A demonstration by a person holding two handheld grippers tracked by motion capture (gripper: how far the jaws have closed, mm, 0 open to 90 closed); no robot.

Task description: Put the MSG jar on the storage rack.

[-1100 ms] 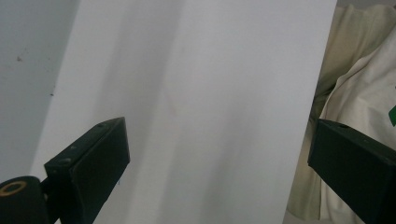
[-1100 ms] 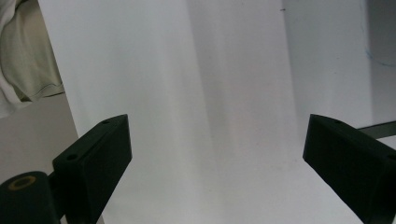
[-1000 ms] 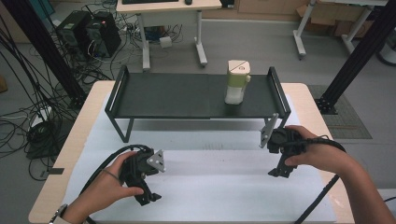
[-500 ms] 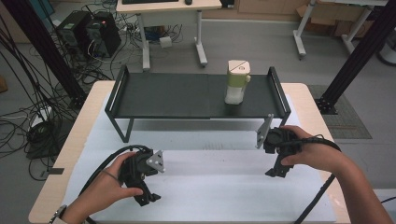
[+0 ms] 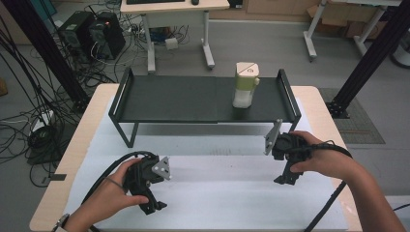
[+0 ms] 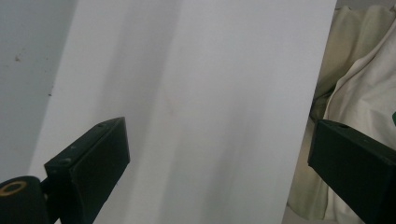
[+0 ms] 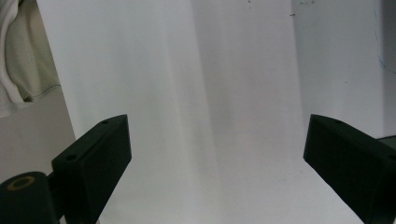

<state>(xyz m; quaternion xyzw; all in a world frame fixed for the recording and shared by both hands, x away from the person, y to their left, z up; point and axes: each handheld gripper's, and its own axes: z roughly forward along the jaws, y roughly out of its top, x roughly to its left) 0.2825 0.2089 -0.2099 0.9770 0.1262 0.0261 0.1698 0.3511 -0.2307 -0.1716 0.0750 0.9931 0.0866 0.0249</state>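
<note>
Your left gripper (image 5: pixel 153 205) sits low at the near left of the bench (image 5: pixel 87 140), held in your left hand (image 5: pixel 113 193) over the white sheet (image 5: pixel 217 193) that covers most of the bench top. In the left gripper view its jaws stand spread wide with nothing between them — only the white sheet lies under them, and pale cloth (image 6: pixel 359 88) shows past the sheet's edge at the right of that view.

Your right gripper (image 5: pixel 286 180) is at the near right of the bench, gripped by your right hand (image 5: pixel 321 162), with its grey three-cornered plate (image 5: pixel 272 137) tilted up toward the rack. In the right gripper view its jaws are also spread wide and hold nothing; the white sheet runs beneath them, and a bit of pale cloth (image 7: pixel 23 60) shows at the upper left.

The two grippers are well apart, one on each side of the sheet.

A black rack (image 5: pixel 193 99) stands across the far half of the bench, raised on legs with a rail at each end. On its right part stands a small bottle (image 5: pixel 245 84) — pale green body, cream lid — upright and untouched, well apart from both grippers. Beyond the bench, cables (image 5: pixel 29 121) lie on the floor.
</note>
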